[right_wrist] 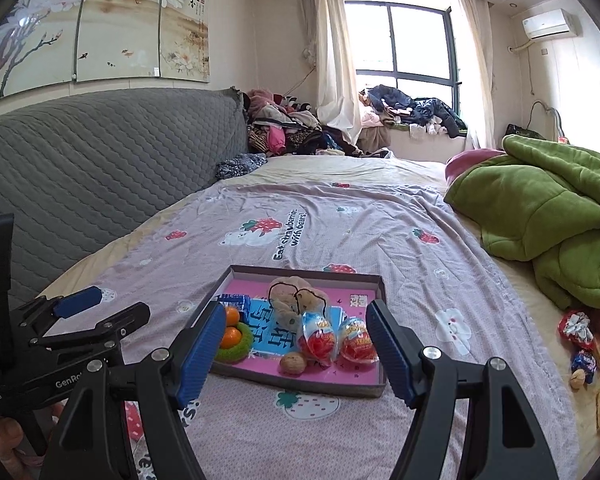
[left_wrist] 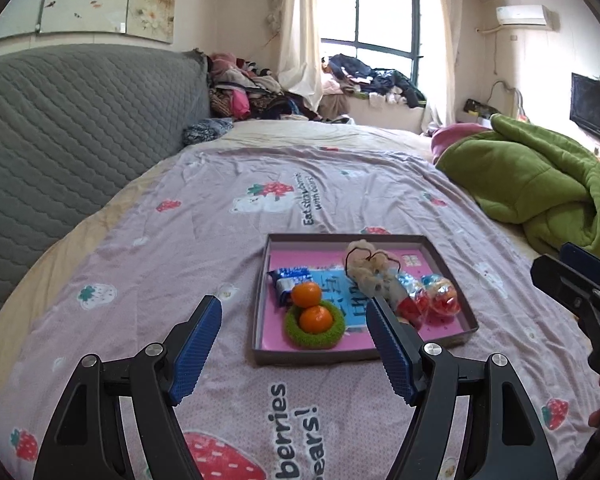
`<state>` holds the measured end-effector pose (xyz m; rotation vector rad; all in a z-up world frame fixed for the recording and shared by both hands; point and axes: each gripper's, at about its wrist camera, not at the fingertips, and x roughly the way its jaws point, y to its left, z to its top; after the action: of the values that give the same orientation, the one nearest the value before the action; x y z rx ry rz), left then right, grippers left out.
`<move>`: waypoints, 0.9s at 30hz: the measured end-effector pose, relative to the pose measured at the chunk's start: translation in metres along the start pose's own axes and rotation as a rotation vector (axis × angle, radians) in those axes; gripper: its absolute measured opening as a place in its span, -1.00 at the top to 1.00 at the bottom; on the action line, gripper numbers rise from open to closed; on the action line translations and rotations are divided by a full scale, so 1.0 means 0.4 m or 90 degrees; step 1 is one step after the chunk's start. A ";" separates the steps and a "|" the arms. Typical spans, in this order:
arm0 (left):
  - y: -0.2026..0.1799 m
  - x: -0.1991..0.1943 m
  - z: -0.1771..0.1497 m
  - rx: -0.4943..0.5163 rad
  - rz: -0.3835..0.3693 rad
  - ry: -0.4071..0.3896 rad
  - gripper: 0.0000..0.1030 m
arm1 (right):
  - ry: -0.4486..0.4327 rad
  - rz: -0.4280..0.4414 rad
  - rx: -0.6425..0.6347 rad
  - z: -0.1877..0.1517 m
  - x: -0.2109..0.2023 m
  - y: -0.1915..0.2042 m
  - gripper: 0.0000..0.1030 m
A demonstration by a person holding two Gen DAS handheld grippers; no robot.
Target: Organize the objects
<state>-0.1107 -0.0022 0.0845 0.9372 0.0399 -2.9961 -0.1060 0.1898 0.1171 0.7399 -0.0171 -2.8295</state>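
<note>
While both my jaws gape empty | tray (right_wrist: 380, 386) holds oranges (right_wrist: 233, 337), eggs | wrapped snacks (right_wrist: 583, 354) at 3 o'clock remain on bed (right_wrist: 380, 220).

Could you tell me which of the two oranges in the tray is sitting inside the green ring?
The nearer orange sits inside the green ring; the farther orange rests behind it.

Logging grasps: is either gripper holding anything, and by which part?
Nothing is held. The left gripper and right gripper are both open and empty.
</note>
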 end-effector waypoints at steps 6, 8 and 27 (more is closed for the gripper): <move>-0.002 0.000 -0.028 0.002 0.015 0.012 -0.47 | 0.006 -0.004 0.002 -0.041 -0.013 -0.003 -0.39; -0.008 -0.001 -0.039 0.006 0.018 0.014 -0.47 | 0.010 -0.006 0.006 -0.050 -0.014 -0.006 -0.39; -0.002 0.027 -0.114 0.001 0.018 0.051 -0.47 | 0.036 -0.028 0.011 -0.127 -0.006 -0.026 -0.39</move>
<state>-0.0938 -0.0002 0.0409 1.0484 0.0252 -2.9318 -0.0815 0.2028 0.0731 0.8346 -0.0171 -2.8520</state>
